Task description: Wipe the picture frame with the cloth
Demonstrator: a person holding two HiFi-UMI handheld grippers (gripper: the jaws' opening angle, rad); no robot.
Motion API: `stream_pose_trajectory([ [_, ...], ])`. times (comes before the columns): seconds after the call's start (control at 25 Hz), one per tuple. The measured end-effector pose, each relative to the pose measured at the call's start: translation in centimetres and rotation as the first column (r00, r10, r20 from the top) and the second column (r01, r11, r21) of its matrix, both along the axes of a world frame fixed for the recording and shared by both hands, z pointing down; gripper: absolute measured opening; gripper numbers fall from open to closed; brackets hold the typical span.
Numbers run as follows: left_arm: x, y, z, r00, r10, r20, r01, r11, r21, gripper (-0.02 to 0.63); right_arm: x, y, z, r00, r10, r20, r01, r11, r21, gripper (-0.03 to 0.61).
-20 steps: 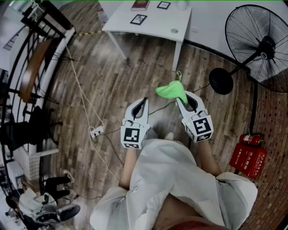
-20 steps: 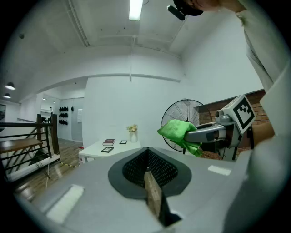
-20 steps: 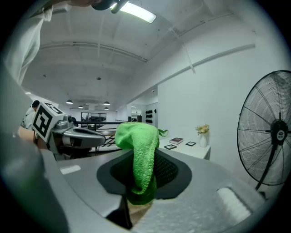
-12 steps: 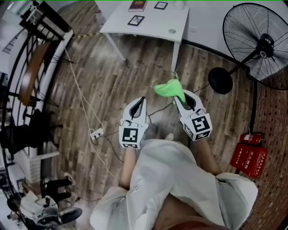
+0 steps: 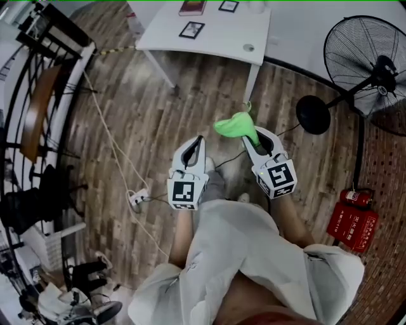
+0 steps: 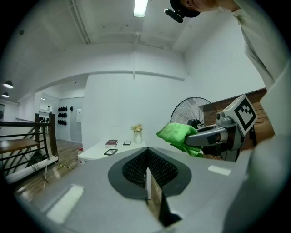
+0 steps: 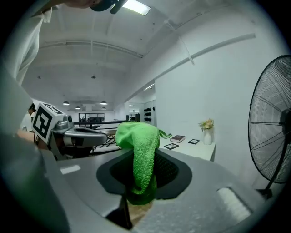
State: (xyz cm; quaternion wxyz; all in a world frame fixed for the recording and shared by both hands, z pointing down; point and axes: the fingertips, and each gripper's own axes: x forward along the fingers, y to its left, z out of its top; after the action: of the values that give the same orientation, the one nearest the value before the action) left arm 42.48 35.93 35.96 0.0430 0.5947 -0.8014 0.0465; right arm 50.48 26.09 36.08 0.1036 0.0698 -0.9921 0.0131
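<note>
A green cloth (image 5: 236,126) hangs from my right gripper (image 5: 249,135), which is shut on it; in the right gripper view the cloth (image 7: 141,152) drapes over the jaws. My left gripper (image 5: 197,142) is shut with nothing in it, and its jaws meet (image 6: 148,154) in the left gripper view. Both are held above the wooden floor. A small black picture frame (image 5: 191,30) lies on the white table (image 5: 216,38) ahead, with a second frame (image 5: 229,6) and a book (image 5: 192,7) behind it. The near frame (image 7: 171,146) also shows in the right gripper view.
A large standing fan (image 5: 374,70) is at the right, with a red fire-extinguisher box (image 5: 352,222) beside the brick floor. A cable and power strip (image 5: 138,198) lie on the floor at the left. Black railing and a chair (image 5: 38,108) line the left side. A vase of flowers (image 6: 137,134) stands on the table.
Both grippers keep their pose and the cloth stays held. The floor and power strip have slid down in the head view, as the person has stepped slightly towards the table.
</note>
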Motion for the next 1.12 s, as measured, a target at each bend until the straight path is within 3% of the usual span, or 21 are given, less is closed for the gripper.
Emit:
stream_pose_trajectory([
  [0.52,-16.1,-4.9,0.6,1.0,0.02,-0.017,-0.02,1.0,-0.02,0.02,-14.7,-5.3,0.9,0.996,0.07,-0.053,-0.071,0.997,-0.011,0.089],
  [0.84,-22.4,-6.5,0.2,0.998,0.063,-0.006,-0.063,0.998,-0.007,0.02,-20.0,-7.2,0.8,0.99,0.129,-0.05,-0.13,0.992,-0.007,0.089],
  [1.12,-25.3,-7.2,0.2,0.998,0.053,-0.016,-0.052,0.999,0.008,0.02,-22.4,-8.0,0.7,0.989,0.138,-0.048,-0.138,0.99,0.005,0.089],
])
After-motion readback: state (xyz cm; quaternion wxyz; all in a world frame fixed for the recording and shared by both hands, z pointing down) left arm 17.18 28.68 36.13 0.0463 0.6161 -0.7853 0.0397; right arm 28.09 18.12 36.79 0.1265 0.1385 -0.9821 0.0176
